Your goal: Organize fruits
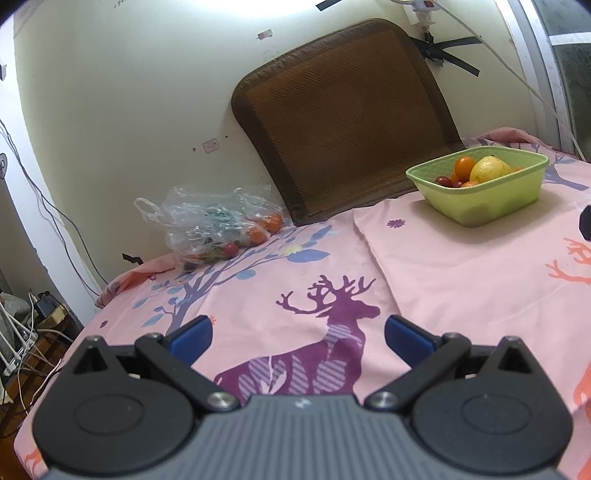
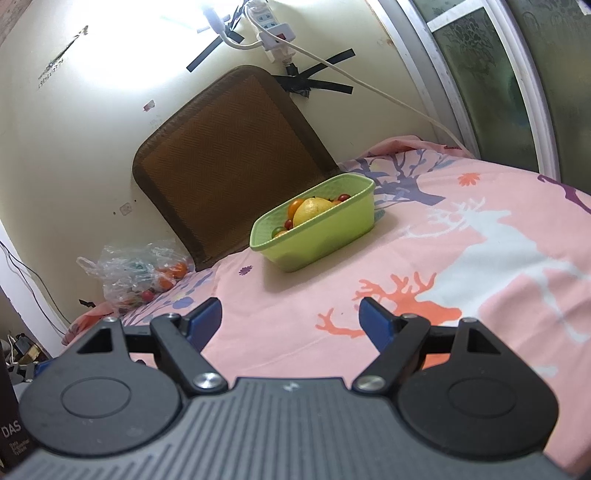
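Observation:
A green plastic basket [image 1: 484, 201] [image 2: 325, 236] stands on the pink bed sheet and holds a yellow lemon [image 1: 489, 169] [image 2: 312, 210], an orange fruit [image 1: 463, 166] [image 2: 294, 206] and small red tomatoes [image 1: 443, 181] [image 2: 344, 197]. A clear plastic bag [image 1: 207, 225] [image 2: 136, 271] with more orange and red fruit lies by the wall at the left. My left gripper [image 1: 298, 334] hovers open over the purple deer print, nothing between its blue pads. My right gripper [image 2: 291, 317] is open too, short of the basket.
A brown woven cushion [image 1: 343, 122] [image 2: 225, 158] leans on the wall behind the basket. Cables and a power strip [image 2: 273, 26] hang on the wall. The bed edge drops off at the left toward cluttered cables [image 1: 26, 332]. A window frame [image 2: 480, 74] runs along the right.

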